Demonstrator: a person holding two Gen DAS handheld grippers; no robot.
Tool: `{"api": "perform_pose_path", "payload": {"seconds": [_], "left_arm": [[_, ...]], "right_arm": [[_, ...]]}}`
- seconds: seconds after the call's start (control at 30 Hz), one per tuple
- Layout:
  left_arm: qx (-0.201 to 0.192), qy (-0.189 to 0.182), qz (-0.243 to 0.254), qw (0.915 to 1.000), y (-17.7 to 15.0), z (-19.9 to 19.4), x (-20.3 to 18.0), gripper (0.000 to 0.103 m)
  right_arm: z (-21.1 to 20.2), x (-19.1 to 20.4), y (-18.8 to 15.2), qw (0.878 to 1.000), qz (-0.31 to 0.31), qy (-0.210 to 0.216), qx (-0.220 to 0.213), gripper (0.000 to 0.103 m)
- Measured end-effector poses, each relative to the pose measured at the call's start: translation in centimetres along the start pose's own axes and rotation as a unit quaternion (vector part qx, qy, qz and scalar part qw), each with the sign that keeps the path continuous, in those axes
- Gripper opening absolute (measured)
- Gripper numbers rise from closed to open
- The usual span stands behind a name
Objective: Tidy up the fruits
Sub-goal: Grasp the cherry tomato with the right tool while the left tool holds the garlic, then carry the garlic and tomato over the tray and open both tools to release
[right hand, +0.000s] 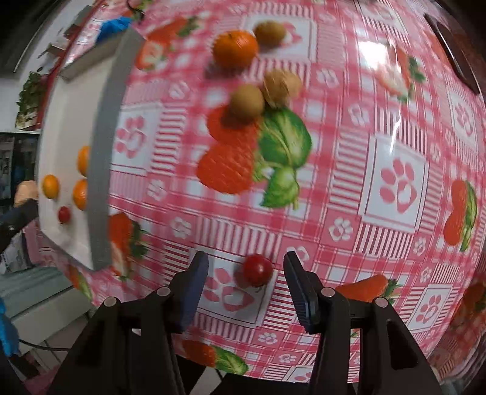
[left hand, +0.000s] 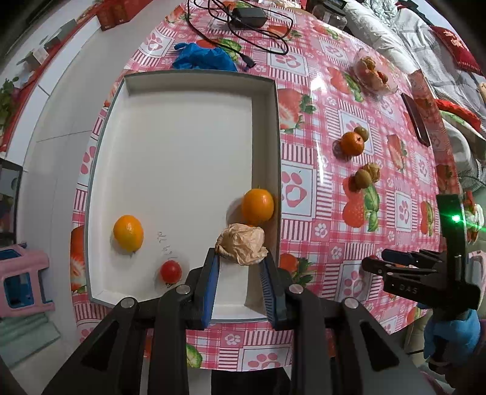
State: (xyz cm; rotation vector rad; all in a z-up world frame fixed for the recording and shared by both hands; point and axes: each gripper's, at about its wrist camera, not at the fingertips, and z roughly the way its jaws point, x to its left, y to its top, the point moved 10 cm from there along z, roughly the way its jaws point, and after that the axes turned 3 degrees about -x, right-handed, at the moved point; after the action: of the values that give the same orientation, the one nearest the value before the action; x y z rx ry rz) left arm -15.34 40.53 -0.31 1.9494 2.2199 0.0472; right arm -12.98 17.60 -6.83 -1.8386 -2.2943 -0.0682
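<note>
In the left wrist view my left gripper [left hand: 240, 256] is shut on a papery husked fruit [left hand: 241, 243], above the near right corner of a white tray [left hand: 278, 127]. Inside the tray lie two oranges [left hand: 128, 232] [left hand: 257, 206] and a cherry tomato [left hand: 170, 271]. My right gripper [right hand: 246, 256] points down at the tablecloth with its jaws open. A second cherry tomato [right hand: 257, 269] rests on the cloth between its fingers, clear of both pads. From the left wrist view the right gripper [left hand: 373, 259] hangs low over the table to the tray's right.
Loose on the strawberry-print cloth beyond the right gripper sit an orange [right hand: 235, 48], two small brown-green fruits [right hand: 269, 32] [right hand: 246, 101] and another husked fruit [right hand: 282, 86]. A clear dish of fruit [left hand: 372, 73], a phone [left hand: 416, 118], a charger with cable [left hand: 246, 16] and blue plastic [left hand: 203, 57] lie farther off.
</note>
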Motion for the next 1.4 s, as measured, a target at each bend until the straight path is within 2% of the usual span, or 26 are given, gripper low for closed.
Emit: {"api": "perform_pose_path", "payload": {"seconds": [0.1, 0.2, 0.23, 0.27, 0.5, 0.7, 1.03, 1.4], "left_arm": [[0.004, 0.001, 0.004, 1.0, -0.1, 0.2, 0.2, 0.03], [0.007, 0.002, 0.007, 1.0, -0.1, 0.3, 0.3, 0.03], [0.008, 0.002, 0.007, 0.9999, -0.1, 0.3, 0.3, 0.03], [0.008, 0.002, 0.008, 0.9999, -0.1, 0.4, 0.4, 0.03], [0.004, -0.001, 0.003, 1.0, 0.4, 0.4, 0.4, 0.03], [0.0, -0.003, -0.003, 1.0, 1.0, 0.2, 0.8, 0.03], [-0.002, 0.008, -0.016, 0.9998, 2.1, 0.3, 2.9, 0.03], [0.004, 0.018, -0.032, 0.9993, 2.0, 1.1, 5.1, 0.03]], "right_arm": [[1.1, -0.2, -0.3, 1.0, 0.004, -0.005, 0.006, 0.054], [1.7, -0.4, -0.5, 1.0, 0.005, -0.017, 0.003, 0.042], [1.7, -0.4, -0.5, 1.0, 0.005, -0.021, 0.001, 0.029], [1.7, -0.5, -0.5, 1.0, 0.007, -0.019, 0.001, 0.024], [0.2, -1.9, -0.1, 1.0, 0.029, 0.004, -0.008, 0.024], [-1.9, -0.6, 2.0, 0.999, 0.015, 0.023, -0.025, 0.024], [-4.9, 7.0, 7.6, 0.995, -0.043, 0.07, -0.051, 0.024], [-4.0, 14.6, 9.8, 0.991, -0.09, 0.089, -0.047, 0.024]]}}
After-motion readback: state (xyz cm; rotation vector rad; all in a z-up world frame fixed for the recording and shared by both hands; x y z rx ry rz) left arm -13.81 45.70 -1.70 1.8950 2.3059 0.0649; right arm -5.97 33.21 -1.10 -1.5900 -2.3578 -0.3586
